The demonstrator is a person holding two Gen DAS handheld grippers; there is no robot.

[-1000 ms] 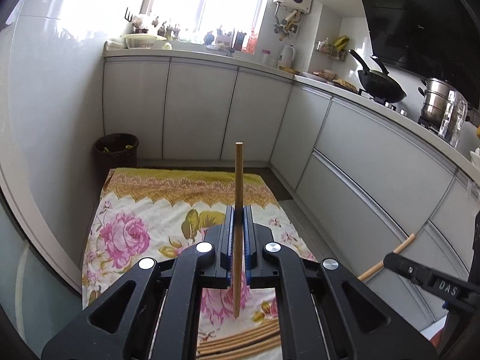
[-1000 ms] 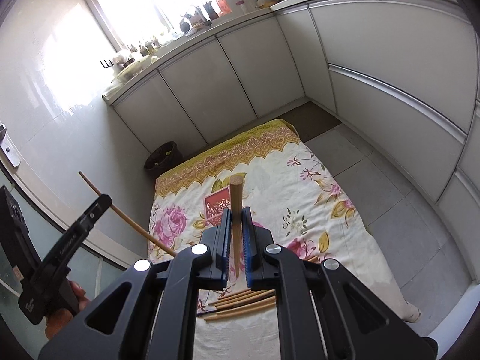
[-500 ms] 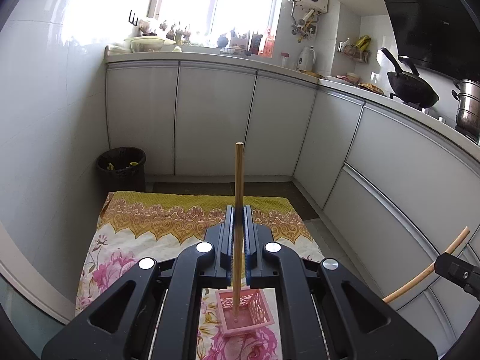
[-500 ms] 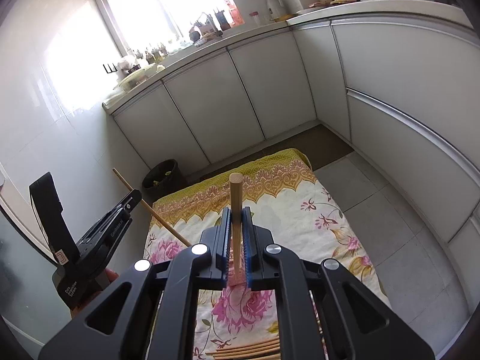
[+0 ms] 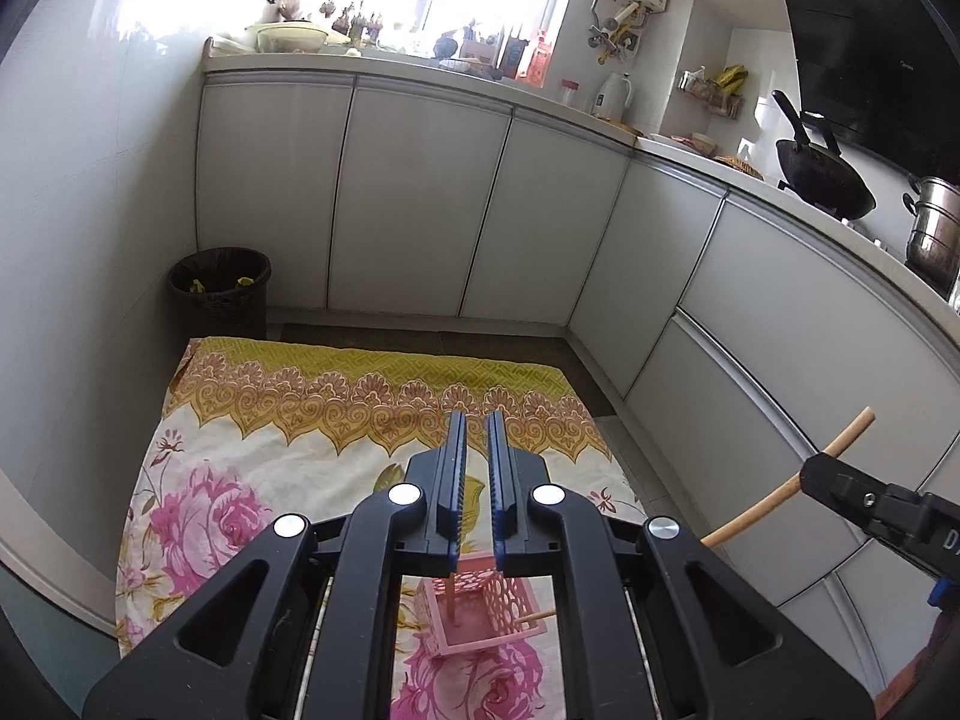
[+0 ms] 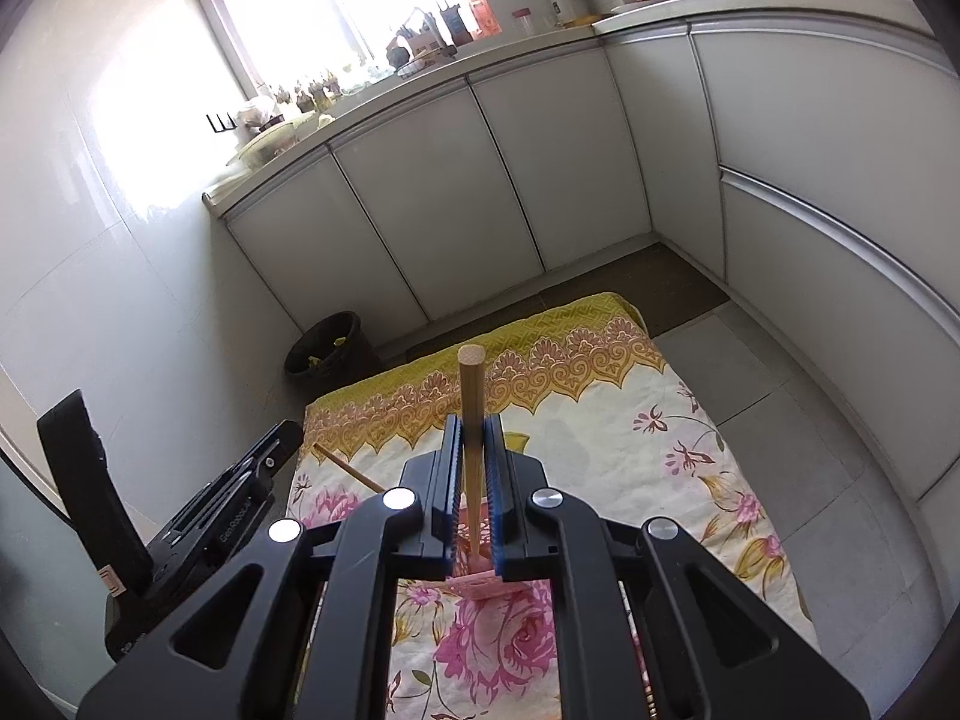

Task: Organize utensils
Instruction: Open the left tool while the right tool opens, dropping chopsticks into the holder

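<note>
My left gripper [image 5: 474, 420] hovers over a pink openwork basket [image 5: 498, 594] on the flowered cloth [image 5: 240, 450]. Its jaws are opening, and only cloth shows in the gap between the fingertips. A wooden chopstick [image 5: 451, 597] stands with its lower end in the basket; another stick tip [image 5: 540, 615] pokes out on the basket's right. My right gripper [image 6: 473, 420] is shut on an upright chopstick [image 6: 470, 378], above the basket [image 6: 480, 585]. In the right wrist view, the left gripper [image 6: 282, 438] has a slanting chopstick [image 6: 348, 468] just past its tip.
A dark waste bin [image 5: 219, 288] stands at the cloth's far left corner. White cabinets [image 5: 420, 210] run along the back and right. A wok [image 5: 822, 180] and a steel pot [image 5: 936, 234] sit on the counter. Grey floor tiles [image 6: 810, 420] lie right of the cloth.
Both grippers moved forward over the cloth to the pink basket. The chopstick that stood clamped in the left jaws has slid down into the basket, and those jaws have parted.
</note>
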